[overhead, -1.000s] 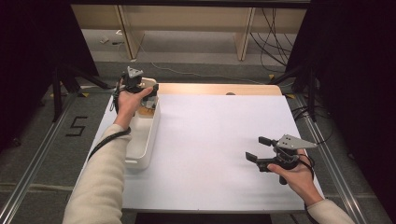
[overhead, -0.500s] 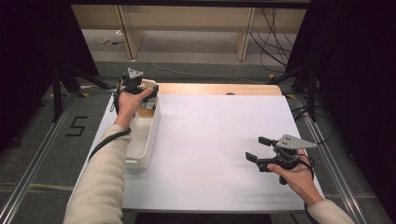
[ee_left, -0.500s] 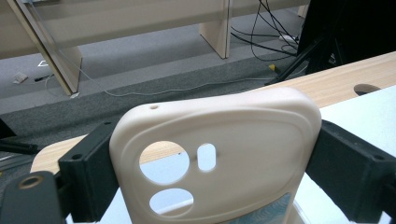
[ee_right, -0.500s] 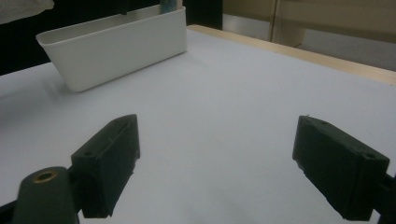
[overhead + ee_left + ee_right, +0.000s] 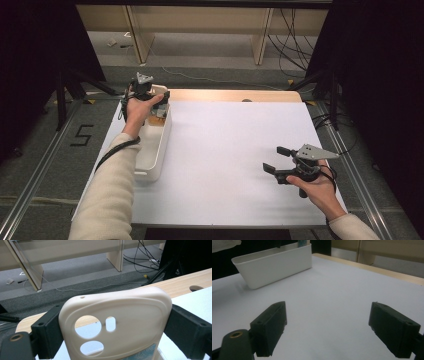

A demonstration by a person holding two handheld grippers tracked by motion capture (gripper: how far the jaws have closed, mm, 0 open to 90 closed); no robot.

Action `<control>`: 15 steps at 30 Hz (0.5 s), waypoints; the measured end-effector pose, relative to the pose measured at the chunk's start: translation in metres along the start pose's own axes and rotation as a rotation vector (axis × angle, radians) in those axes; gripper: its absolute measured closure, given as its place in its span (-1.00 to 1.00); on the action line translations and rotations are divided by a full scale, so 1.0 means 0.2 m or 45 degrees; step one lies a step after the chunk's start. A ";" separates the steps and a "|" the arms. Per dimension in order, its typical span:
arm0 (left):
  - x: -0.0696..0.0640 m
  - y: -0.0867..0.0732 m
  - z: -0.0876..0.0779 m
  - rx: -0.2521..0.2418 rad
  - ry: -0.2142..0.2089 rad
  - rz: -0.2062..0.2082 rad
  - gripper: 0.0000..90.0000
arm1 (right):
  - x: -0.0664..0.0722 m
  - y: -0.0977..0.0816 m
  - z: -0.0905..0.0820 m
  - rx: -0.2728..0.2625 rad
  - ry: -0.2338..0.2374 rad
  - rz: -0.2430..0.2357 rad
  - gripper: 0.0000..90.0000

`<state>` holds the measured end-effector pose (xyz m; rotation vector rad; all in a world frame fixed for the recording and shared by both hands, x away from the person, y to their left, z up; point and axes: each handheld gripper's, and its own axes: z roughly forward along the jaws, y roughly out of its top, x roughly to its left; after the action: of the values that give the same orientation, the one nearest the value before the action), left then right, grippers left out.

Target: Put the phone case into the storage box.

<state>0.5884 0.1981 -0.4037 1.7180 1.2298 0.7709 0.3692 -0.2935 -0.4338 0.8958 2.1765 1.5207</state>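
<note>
Over the far end of the white bin [image 5: 155, 150], your left gripper [image 5: 150, 97] is clamped across a cream phone case [image 5: 117, 320], so you are lifting it out; next, carry it onto the white table [image 5: 225, 150], where your right gripper [image 5: 278, 160] waits wide open, empty.

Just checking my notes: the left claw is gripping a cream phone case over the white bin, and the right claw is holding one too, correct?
Not quite. The right claw is open with nothing between its jaws, as the right gripper view shows. The left claw does grip the cream phone case over the white bin.
</note>
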 end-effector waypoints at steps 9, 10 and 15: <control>0.01 0.00 0.01 0.006 0.002 -0.015 -0.78 | 0.00 0.00 0.00 0.001 0.001 0.000 -0.65; 0.01 0.01 0.01 0.007 0.002 -0.016 -0.78 | 0.00 0.00 0.00 0.001 0.001 0.000 -0.65; 0.01 0.01 0.02 0.007 0.010 -0.024 -0.79 | 0.00 0.00 0.00 0.002 -0.001 0.000 -0.65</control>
<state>0.5927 0.1987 -0.4045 1.7071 1.2523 0.7646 0.3693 -0.2934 -0.4341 0.8968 2.1772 1.5187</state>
